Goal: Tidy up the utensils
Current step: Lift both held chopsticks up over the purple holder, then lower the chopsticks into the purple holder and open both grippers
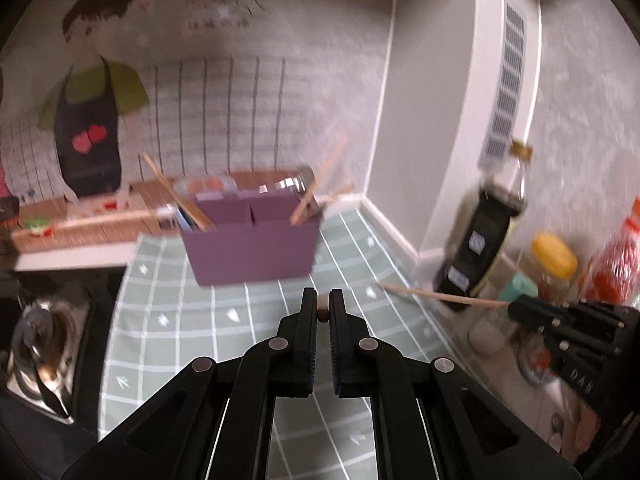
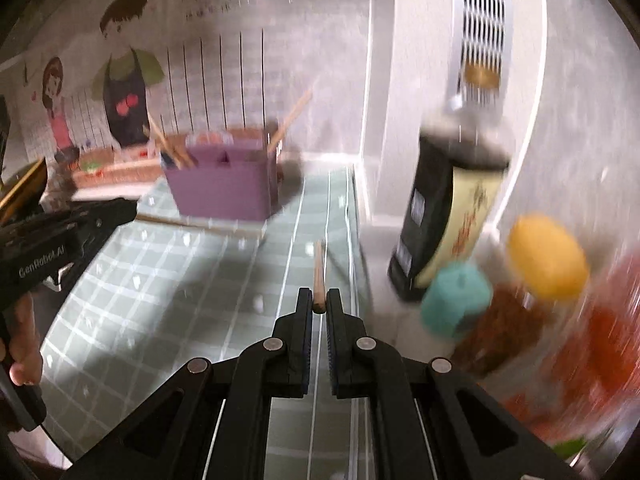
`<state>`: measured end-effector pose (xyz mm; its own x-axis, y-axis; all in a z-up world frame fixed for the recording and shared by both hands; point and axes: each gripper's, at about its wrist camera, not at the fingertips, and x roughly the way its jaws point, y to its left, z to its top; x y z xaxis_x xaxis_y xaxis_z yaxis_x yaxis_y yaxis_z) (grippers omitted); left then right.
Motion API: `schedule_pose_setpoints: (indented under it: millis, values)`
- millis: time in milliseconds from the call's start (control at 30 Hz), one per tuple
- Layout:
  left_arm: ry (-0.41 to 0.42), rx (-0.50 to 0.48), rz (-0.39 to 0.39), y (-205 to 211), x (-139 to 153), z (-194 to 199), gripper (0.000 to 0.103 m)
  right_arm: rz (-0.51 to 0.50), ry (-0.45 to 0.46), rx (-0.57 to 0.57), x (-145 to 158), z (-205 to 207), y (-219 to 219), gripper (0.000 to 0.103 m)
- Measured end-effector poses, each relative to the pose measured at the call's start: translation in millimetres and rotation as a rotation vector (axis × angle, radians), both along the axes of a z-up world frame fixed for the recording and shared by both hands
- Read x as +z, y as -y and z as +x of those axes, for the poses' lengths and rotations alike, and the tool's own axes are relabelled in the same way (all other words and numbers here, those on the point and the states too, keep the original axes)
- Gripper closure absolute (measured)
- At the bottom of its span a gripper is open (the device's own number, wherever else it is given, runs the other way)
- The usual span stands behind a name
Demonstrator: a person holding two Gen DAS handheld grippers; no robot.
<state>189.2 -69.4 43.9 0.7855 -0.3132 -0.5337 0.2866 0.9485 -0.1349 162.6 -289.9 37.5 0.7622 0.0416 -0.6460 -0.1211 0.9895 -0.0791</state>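
Green checked counter [image 1: 168, 320] carries a purple utensil box [image 1: 252, 252] near its back edge, chopsticks poking out. Left gripper [image 1: 322, 314] is pinched tight on one chopstick's end [image 1: 322, 315]; right gripper [image 2: 319, 308] is clamped on another chopstick [image 2: 318, 272], off the counter.

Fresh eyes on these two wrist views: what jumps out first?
The purple organizer box at the back of the green checked tablecloth, with chopsticks sticking out at angles. Each gripper is shut on a chopstick: the left gripper pinches one end-on, and the right gripper holds a chopstick pointing away. At right, a dark sauce bottle stands by the wall among blurred jars.
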Motion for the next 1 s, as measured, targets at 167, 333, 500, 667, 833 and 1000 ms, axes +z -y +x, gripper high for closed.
schedule_pose_setpoints:
  millis: [167,333,500,667,833,1000]
  values:
    - [0.047,0.024,-0.027,-17,29,15,0.097,0.027,0.069,0.014,40,26,-10,0.096]
    - [0.068,0.023,-0.081,-37,64,32,0.097,0.052,0.105,0.020,89,60,-23,0.096]
    - [0.151,0.013,-0.115,-61,124,38,0.097,0.065,0.166,0.078,147,72,-45,0.096]
    - [0.232,-0.005,-0.153,-82,193,53,0.097,0.074,0.206,0.164,214,88,-67,0.096]
    - [0.295,0.004,-0.150,-99,225,74,0.097,0.058,0.205,0.232,253,107,-91,0.096]
    - [0.249,0.021,-0.165,-111,211,109,0.097,0.014,0.168,0.244,242,139,-111,0.096]
